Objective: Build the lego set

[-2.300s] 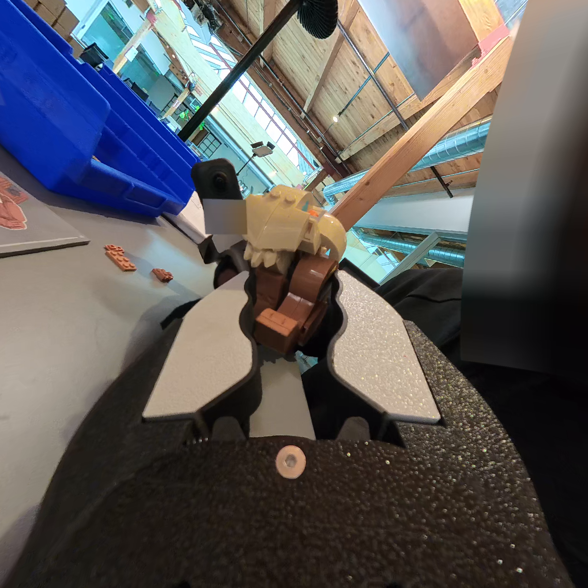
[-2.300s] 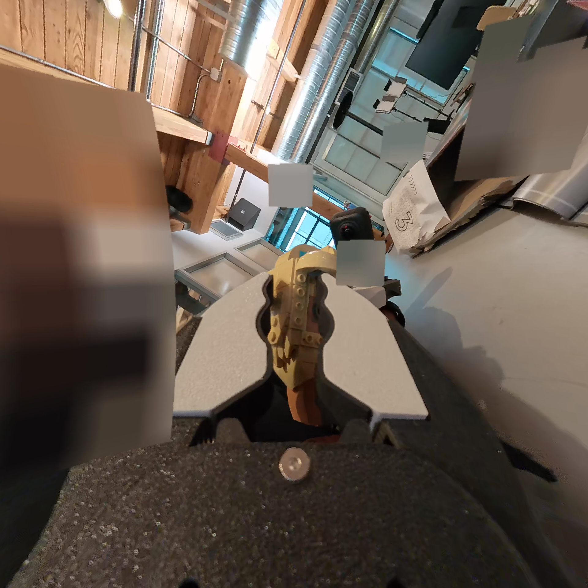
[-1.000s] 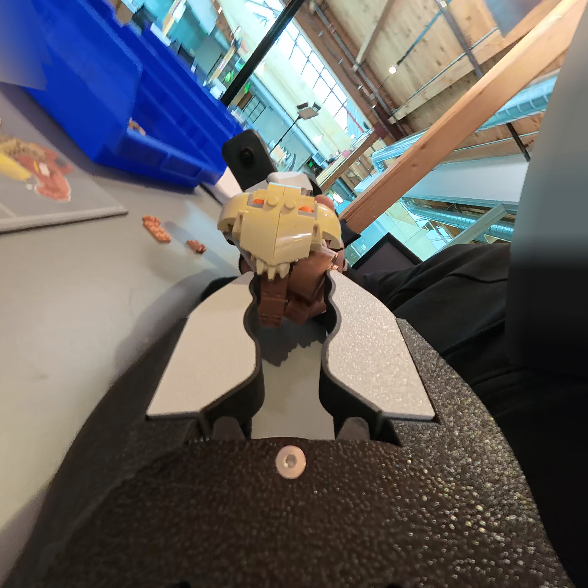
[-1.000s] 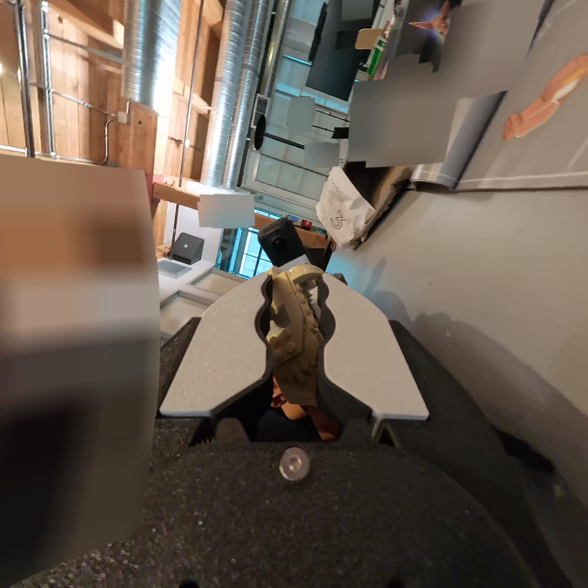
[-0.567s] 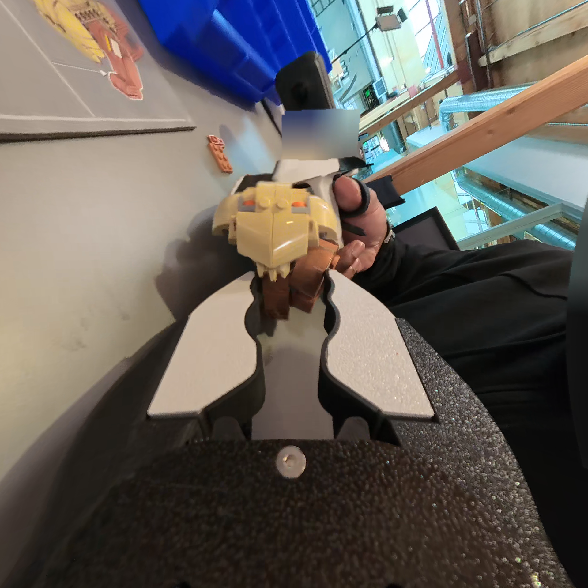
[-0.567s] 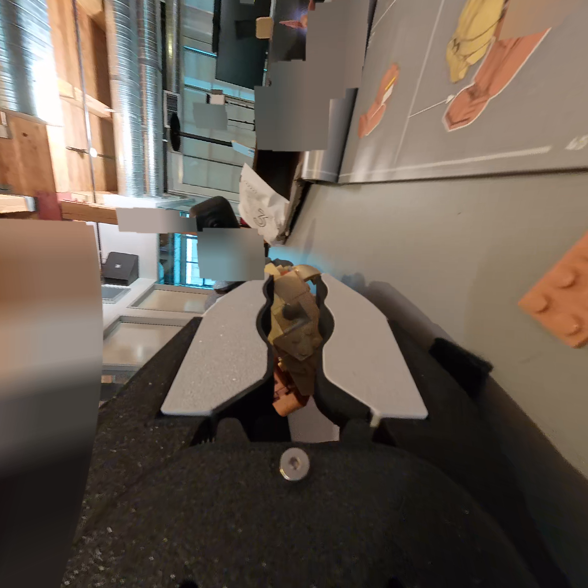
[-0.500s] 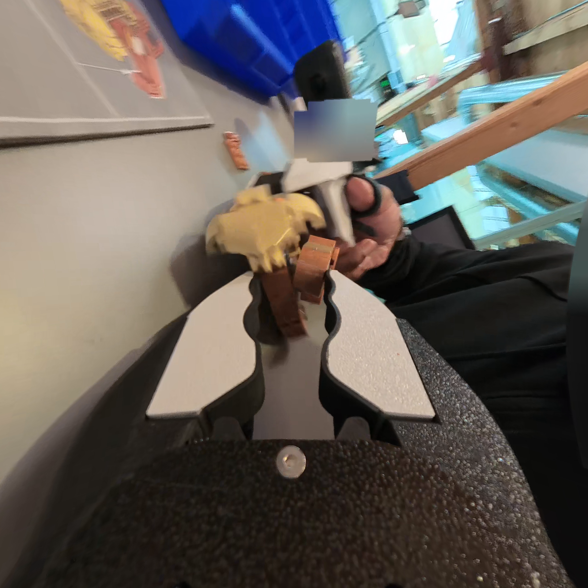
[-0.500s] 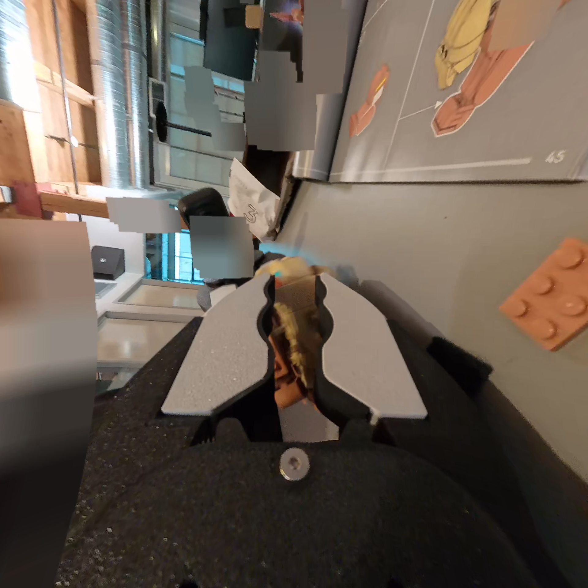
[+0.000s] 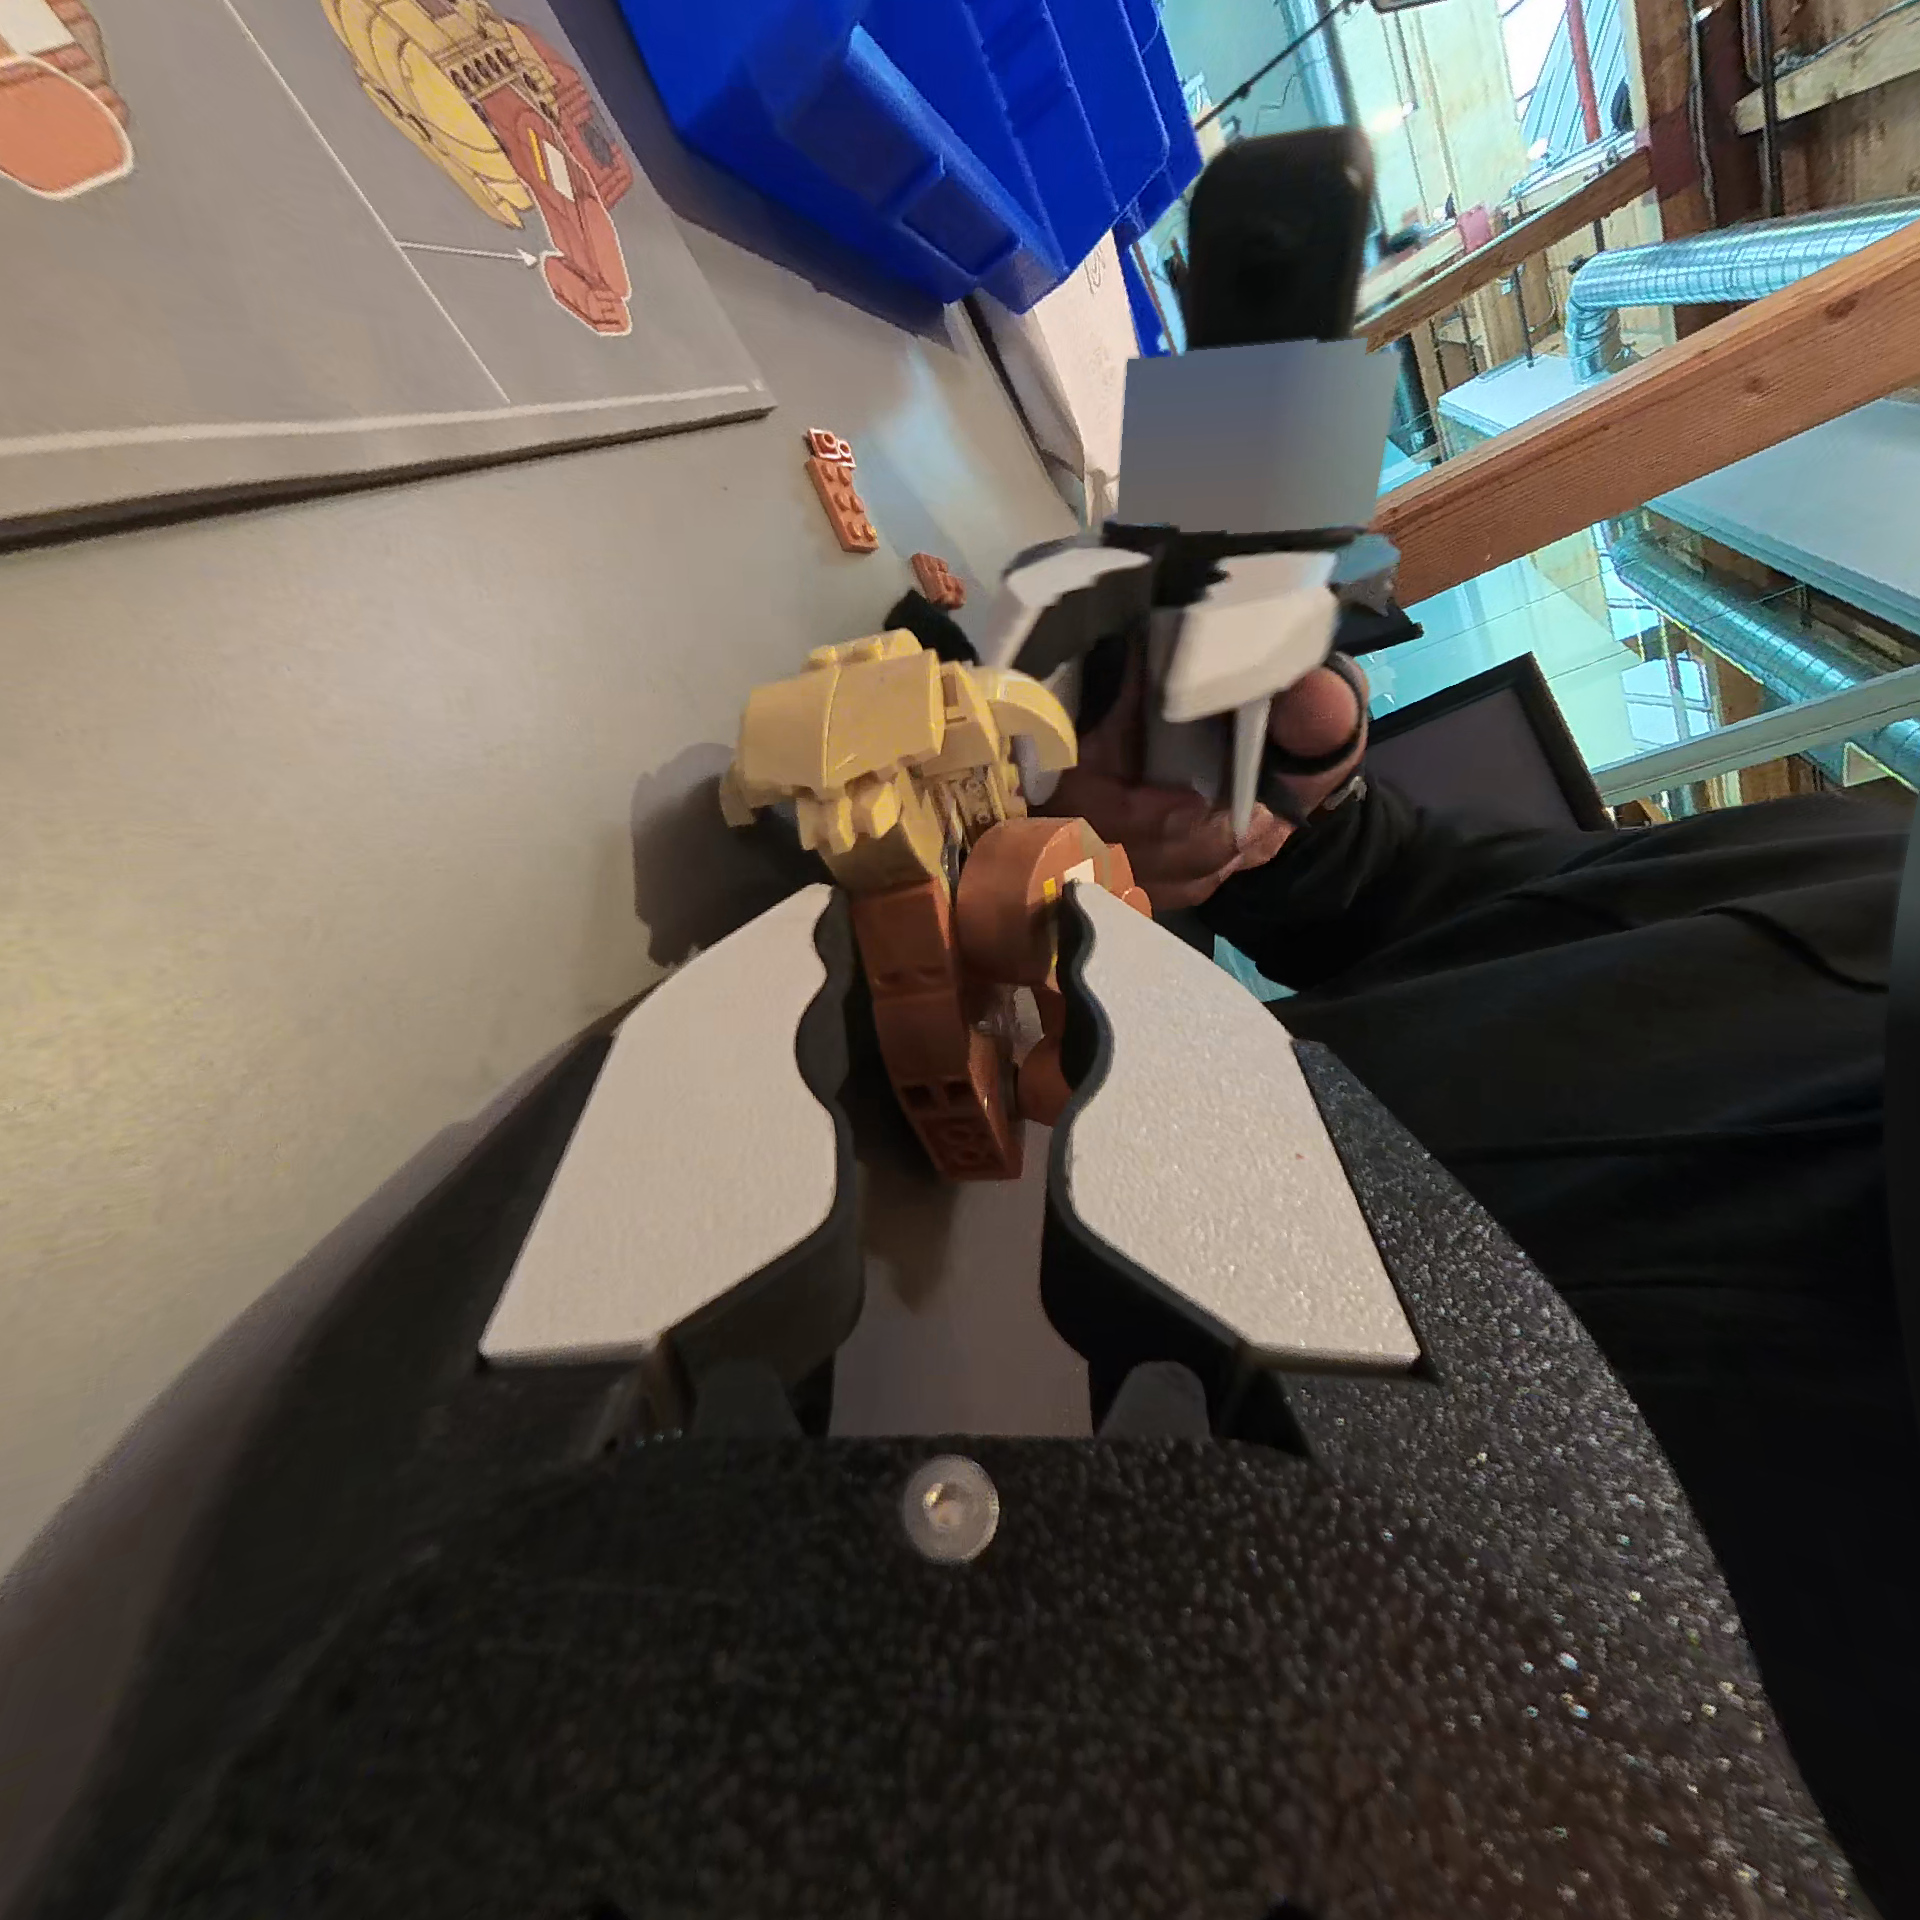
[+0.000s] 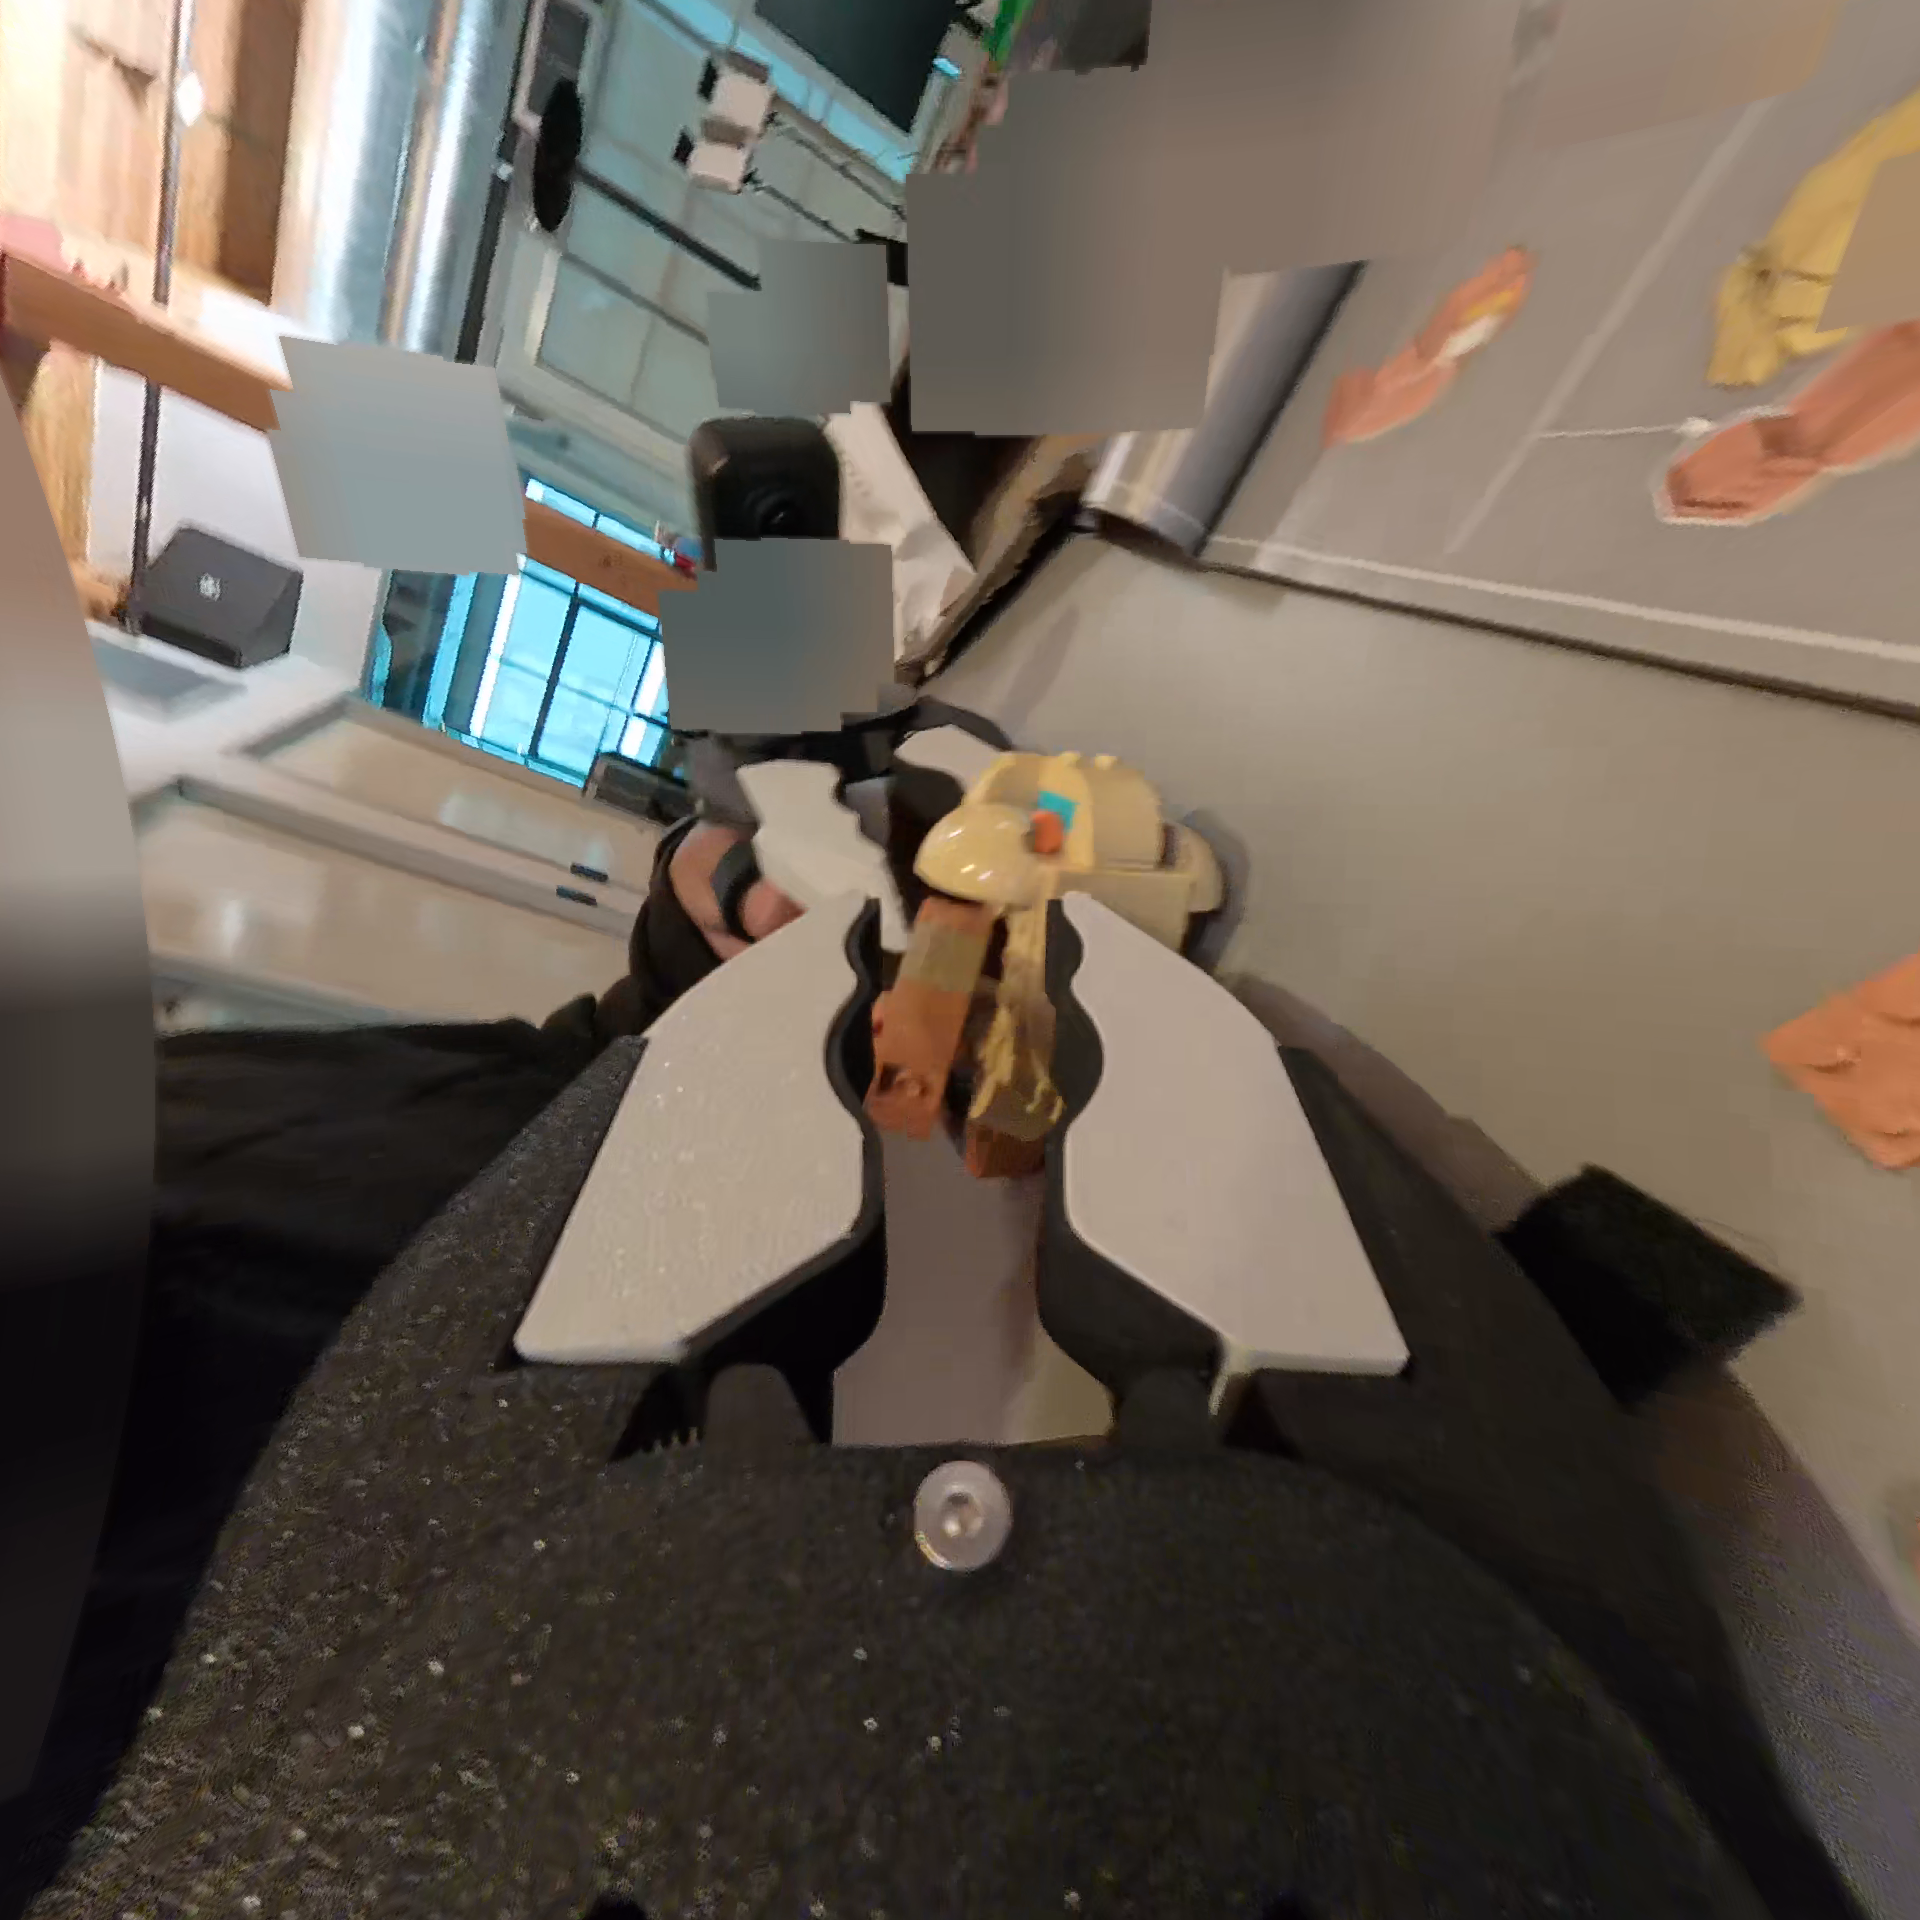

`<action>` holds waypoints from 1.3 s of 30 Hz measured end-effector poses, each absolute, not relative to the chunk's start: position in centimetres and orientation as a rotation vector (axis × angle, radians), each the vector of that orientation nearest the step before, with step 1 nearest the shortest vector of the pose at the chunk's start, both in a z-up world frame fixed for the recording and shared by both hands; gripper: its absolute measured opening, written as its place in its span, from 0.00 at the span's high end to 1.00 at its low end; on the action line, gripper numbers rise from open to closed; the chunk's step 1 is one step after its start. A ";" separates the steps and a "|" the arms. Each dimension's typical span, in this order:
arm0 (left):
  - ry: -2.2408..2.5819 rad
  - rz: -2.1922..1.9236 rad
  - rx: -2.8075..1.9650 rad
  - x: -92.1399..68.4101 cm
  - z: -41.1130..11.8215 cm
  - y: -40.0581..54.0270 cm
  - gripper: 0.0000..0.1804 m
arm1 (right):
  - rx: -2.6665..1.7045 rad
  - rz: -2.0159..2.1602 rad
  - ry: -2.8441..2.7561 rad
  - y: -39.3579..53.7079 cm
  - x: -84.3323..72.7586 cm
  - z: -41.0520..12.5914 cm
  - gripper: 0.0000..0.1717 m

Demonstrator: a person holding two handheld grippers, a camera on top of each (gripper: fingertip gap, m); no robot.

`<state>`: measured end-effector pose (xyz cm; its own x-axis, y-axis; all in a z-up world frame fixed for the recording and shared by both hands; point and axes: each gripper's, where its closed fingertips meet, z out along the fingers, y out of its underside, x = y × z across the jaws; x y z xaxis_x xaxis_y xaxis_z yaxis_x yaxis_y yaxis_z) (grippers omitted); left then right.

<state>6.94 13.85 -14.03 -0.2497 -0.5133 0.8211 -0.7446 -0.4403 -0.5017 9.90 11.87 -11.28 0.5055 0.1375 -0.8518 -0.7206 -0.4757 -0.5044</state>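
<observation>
Left wrist view, brick figure clamped in left claw

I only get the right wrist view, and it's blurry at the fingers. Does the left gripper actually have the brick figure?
Observer: Yes. The left wrist view shows the left gripper gripping the brick figure by its brown body, with one pad against the round brown piece.
Operator: What's beyond it on that side?
Observer: Blue bins stand on the grey table, just past the printed sheet.
</observation>
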 end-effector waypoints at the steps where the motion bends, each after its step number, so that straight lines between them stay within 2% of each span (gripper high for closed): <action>1: -1.545 1.763 1.793 6.9 -14.0 13.9 0.80 | -1.797 1.065 0.428 11.5 9.6 -11.1 0.83; 10: -1.672 1.748 1.848 6.9 -14.1 14.8 0.79 | -1.904 0.639 0.050 11.2 7.4 -11.2 0.84; 22: -1.879 1.804 1.954 4.3 -11.8 15.1 0.79 | -1.912 0.629 0.069 11.1 7.4 -11.7 0.85; 29: -2.580 1.685 1.692 -0.9 -12.5 9.5 0.76 | -1.887 0.712 0.133 11.0 8.0 -11.6 0.85; 34: -3.021 1.611 1.378 -1.1 -13.4 8.9 0.73 | -1.855 0.797 0.143 10.4 8.1 -11.2 0.86; 39: -3.218 1.496 0.953 -0.7 -14.8 8.9 0.73 | -1.865 0.861 0.105 9.4 7.8 -11.2 0.85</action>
<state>-0.71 8.90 -14.80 -0.7362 -0.6295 -0.2484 -0.2157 0.5662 -0.7955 7.81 9.37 -11.20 0.7392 0.3020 -0.6019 -0.4381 -0.4632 -0.7704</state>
